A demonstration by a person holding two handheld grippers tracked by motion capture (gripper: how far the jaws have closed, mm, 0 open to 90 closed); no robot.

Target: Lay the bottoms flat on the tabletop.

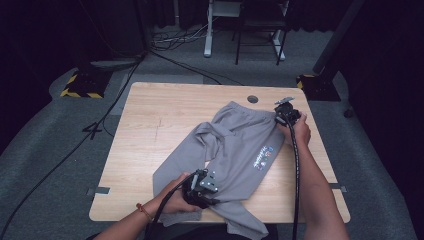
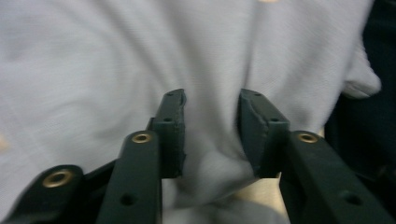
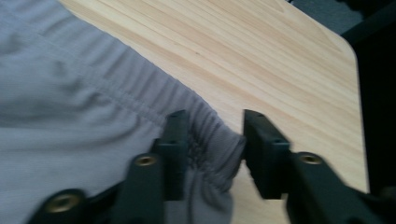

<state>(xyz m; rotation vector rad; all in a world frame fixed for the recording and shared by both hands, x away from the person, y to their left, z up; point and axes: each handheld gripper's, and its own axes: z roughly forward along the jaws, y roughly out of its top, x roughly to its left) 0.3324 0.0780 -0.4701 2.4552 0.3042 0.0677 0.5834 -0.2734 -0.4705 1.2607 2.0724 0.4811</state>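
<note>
A pair of grey sweatpants (image 1: 235,150) lies spread across the wooden worktop (image 1: 150,115), its elastic waistband toward the far right corner and its legs running back toward the near edge, where one leg end hangs over the worktop's front rim. A small printed logo (image 1: 263,157) sits on the cloth on the right side of the sweatpants, near the person's right forearm.

The left tongs (image 1: 212,187) rest on the lower part of the sweatpants, close to the near edge of the worktop. In the left gripper view the left tongs (image 2: 211,126) stand partly open, with a raised fold of grey cloth bunched in the gap; the pads do not press on it, so the cloth lies between them loose rather than pinched.

The right tongs (image 1: 285,111) are at the waistband end of the sweatpants, on the far right of the garment, beside the round cable hole (image 1: 252,99) in the worktop. In the right gripper view the right tongs (image 3: 215,140) are also partly open. The gathered corner of the waistband (image 3: 205,140) sits in the gap, touching the left-hand pad, while the other pad stands clear of it over bare wood.
</note>
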